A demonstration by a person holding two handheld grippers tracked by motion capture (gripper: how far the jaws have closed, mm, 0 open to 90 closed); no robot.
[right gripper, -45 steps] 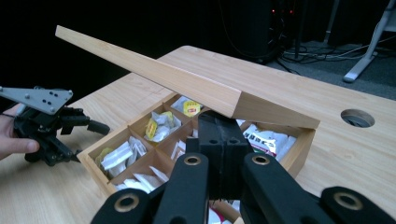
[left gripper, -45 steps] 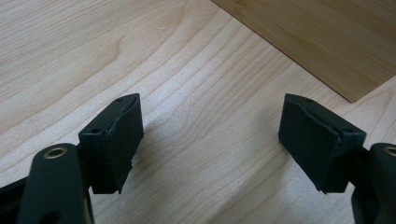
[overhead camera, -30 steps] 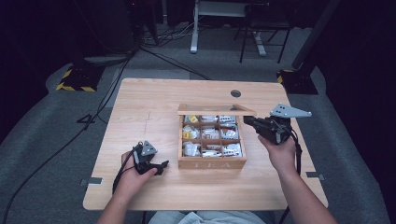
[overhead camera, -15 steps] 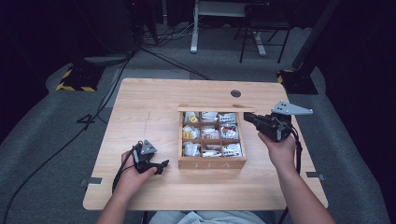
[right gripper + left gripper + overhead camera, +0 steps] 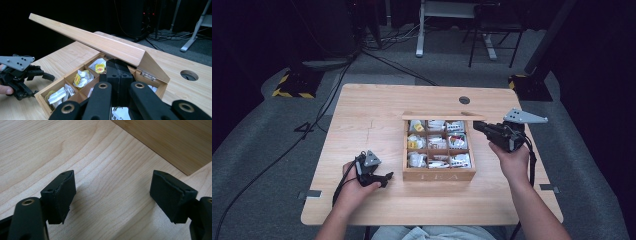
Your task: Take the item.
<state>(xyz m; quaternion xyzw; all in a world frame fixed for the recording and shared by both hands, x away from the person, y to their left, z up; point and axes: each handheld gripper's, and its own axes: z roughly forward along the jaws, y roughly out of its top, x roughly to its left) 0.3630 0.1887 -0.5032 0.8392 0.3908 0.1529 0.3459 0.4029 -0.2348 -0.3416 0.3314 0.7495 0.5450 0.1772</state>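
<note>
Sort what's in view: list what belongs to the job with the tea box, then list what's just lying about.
Job:
tea box
its lid, standing open
tea bags
right gripper, by the box
left gripper

Lying about:
cables on the floor
chair legs

tea box (image 5: 172, 142): cut off by frame edge | packets (image 5: 439, 142): print too small to read

above box (image 5: 438, 175): open | rear: raised lid (image 5: 443, 115) blocks | left table (image 5: 362, 125): free | compartments: packets (image 5: 437, 142) crowd
</note>
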